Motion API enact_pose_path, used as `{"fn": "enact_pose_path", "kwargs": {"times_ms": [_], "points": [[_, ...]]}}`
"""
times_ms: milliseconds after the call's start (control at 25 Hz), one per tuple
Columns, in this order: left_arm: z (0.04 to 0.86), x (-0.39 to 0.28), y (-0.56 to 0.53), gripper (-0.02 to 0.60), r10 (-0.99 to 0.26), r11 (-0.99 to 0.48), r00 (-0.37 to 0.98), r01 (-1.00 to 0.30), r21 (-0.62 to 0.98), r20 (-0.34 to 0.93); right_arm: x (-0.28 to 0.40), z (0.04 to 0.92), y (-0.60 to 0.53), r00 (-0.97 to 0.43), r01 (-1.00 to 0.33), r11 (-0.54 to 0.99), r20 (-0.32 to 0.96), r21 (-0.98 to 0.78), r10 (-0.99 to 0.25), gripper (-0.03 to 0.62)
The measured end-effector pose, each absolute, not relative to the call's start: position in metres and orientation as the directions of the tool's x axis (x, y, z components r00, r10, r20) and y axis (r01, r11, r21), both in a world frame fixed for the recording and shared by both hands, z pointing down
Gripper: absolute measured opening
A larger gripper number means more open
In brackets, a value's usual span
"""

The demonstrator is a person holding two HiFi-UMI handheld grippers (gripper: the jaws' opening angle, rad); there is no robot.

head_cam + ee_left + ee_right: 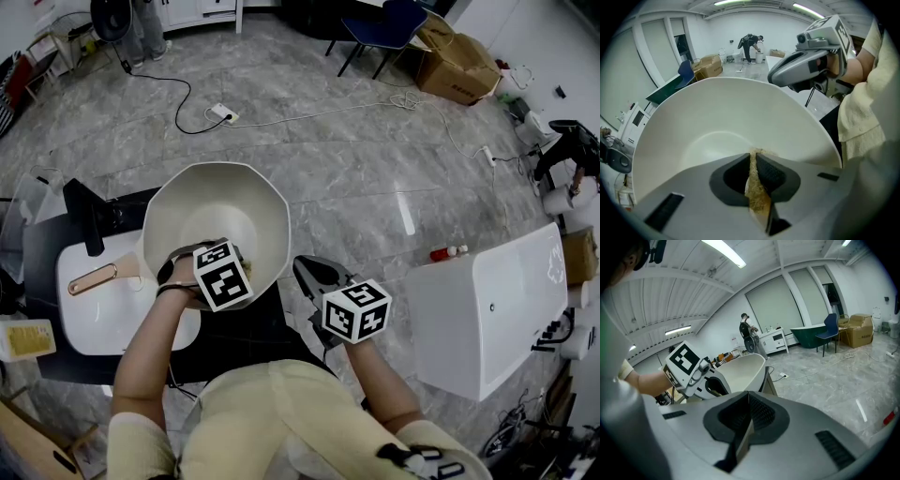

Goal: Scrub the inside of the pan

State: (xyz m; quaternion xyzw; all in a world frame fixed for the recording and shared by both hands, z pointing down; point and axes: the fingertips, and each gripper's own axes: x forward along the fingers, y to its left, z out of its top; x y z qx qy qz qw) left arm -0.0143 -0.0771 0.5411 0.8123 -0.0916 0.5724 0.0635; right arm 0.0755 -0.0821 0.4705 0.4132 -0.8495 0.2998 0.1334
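Inside pan [717, 112], left gripper [753, 158] clamping scrub pad [758, 199]

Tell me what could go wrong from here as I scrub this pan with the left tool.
1. The right tool is shut on nothing and apart from the pan, so neither tool steadies it; scrubbing pressure could slide or tip it.
2. The left tool pinches the scouring pad as a thin strip between its jaws; a hard stroke might pull the pad out.
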Motion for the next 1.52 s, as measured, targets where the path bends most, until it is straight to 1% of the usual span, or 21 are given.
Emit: {"fn": "enact_pose_path", "kwargs": {"times_ms": [200,360,560,760,920,1160,1320,1520], "points": [[0.533,-0.017,-0.066,0.048,-0.049,-0.978,0.342,-0.205,0.024,0.939,0.072,0.470,-0.079,-0.625,-0.780,0.483,0.473,-0.398,-0.621,0.015],[0.520,-0.015,-0.058,0.048,-0.028,-0.978,0.383,-0.203,0.055,0.924,0.069,0.468,-0.078,-0.625,-0.780,0.487,0.470,-0.393,-0.623,0.015],[0.503,-0.013,-0.046,0.048,-0.005,-0.982,0.426,-0.171,0.075,0.905,0.071,0.462,-0.078,-0.614,-0.789,0.482,0.466,-0.381,-0.637,0.015],[0.490,-0.013,-0.041,0.048,-0.018,-0.986,0.453,-0.158,0.060,0.891,0.073,0.460,-0.076,-0.602,-0.798,0.475,0.468,-0.370,-0.647,0.015],[0.480,-0.016,-0.036,0.048,-0.053,-0.986,0.468,-0.166,0.028,0.882,0.075,0.456,-0.073,-0.591,-0.806,0.468,0.466,-0.362,-0.659,0.015],[0.453,-0.021,-0.039,0.048,-0.145,-0.970,0.530,-0.243,-0.014,0.836,0.076,0.440,-0.073,-0.584,-0.811,0.468,0.438,-0.352,-0.683,0.015],[0.438,-0.033,-0.047,0.048,-0.250,-0.933,0.554,-0.357,-0.045,0.794,0.071,0.426,-0.072,-0.595,-0.802,0.481,0.406,-0.352,-0.694,0.015],[0.423,-0.054,-0.055,0.048,-0.372,-0.866,0.589,-0.498,-0.040,0.717,0.058,0.415,-0.069,-0.613,-0.789,0.507,0.384,-0.347,-0.690,0.015]]}}
